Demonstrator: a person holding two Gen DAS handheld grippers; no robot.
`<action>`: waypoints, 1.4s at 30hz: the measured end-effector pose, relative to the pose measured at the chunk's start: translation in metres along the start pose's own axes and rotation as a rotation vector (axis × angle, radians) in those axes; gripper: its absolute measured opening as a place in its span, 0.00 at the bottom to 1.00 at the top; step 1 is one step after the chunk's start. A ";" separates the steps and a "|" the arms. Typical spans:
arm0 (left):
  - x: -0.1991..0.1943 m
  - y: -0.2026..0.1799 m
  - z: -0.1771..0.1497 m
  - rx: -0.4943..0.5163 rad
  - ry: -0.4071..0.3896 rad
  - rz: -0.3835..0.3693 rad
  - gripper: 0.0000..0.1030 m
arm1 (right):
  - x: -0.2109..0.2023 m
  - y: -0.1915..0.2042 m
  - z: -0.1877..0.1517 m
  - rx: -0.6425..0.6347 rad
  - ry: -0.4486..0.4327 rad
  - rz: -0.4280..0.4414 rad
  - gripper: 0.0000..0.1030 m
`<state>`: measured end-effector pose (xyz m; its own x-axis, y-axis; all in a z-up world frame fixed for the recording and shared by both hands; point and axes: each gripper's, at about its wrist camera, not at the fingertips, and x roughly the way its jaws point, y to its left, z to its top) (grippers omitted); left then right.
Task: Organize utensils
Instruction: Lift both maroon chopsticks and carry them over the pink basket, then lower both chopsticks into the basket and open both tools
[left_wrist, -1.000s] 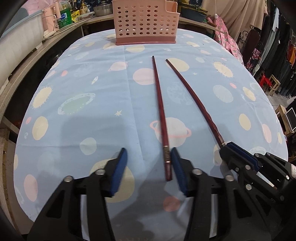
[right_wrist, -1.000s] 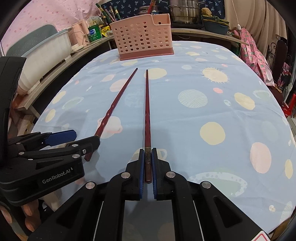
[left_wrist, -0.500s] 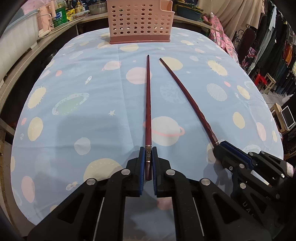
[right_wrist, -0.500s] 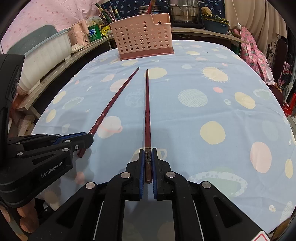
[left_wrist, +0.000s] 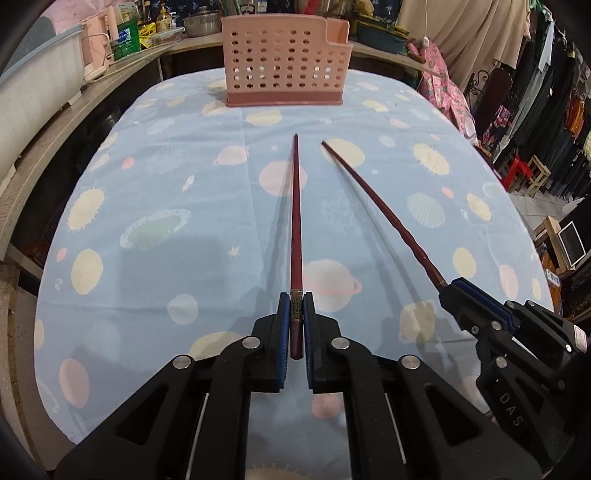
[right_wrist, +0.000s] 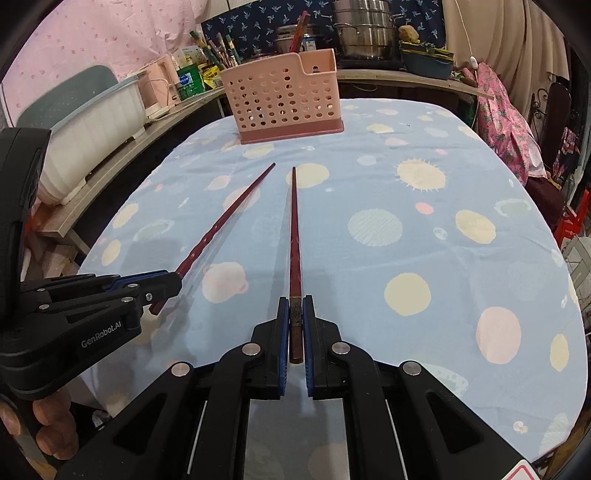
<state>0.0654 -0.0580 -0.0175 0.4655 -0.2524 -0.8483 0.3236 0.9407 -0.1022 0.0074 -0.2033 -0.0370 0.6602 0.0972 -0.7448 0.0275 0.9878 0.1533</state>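
Left gripper (left_wrist: 294, 325) clamps left chopstick (left_wrist: 295, 221); right gripper (right_wrist: 295, 325) clamps right chopstick (right_wrist: 294, 236). Both lifted off tablecloth (right_wrist: 406, 229) since 0.5 s ago. Open cloth ahead to pink holder (left_wrist: 284, 70) at far edge.

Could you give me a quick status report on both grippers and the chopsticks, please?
Left gripper shut on left chopstick. Right gripper shut on right chopstick. Pink holder ahead on the tablecloth, path unobstructed.

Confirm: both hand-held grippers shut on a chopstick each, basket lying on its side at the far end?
Not quite. The basket stands upright, as the right wrist view shows. The rest holds: the left hand-held gripper and right hand-held gripper each clamp a chopstick.
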 end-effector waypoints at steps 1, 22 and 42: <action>-0.004 0.001 0.004 -0.005 -0.009 -0.004 0.07 | -0.004 -0.001 0.004 0.003 -0.011 0.001 0.06; -0.084 0.026 0.106 -0.083 -0.260 -0.051 0.07 | -0.064 -0.024 0.132 0.078 -0.316 0.039 0.06; -0.092 0.043 0.179 -0.118 -0.341 -0.035 0.07 | -0.058 -0.030 0.200 0.130 -0.397 0.098 0.07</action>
<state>0.1839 -0.0351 0.1488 0.7102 -0.3277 -0.6231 0.2566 0.9447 -0.2044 0.1180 -0.2627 0.1316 0.9014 0.1106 -0.4187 0.0275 0.9502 0.3104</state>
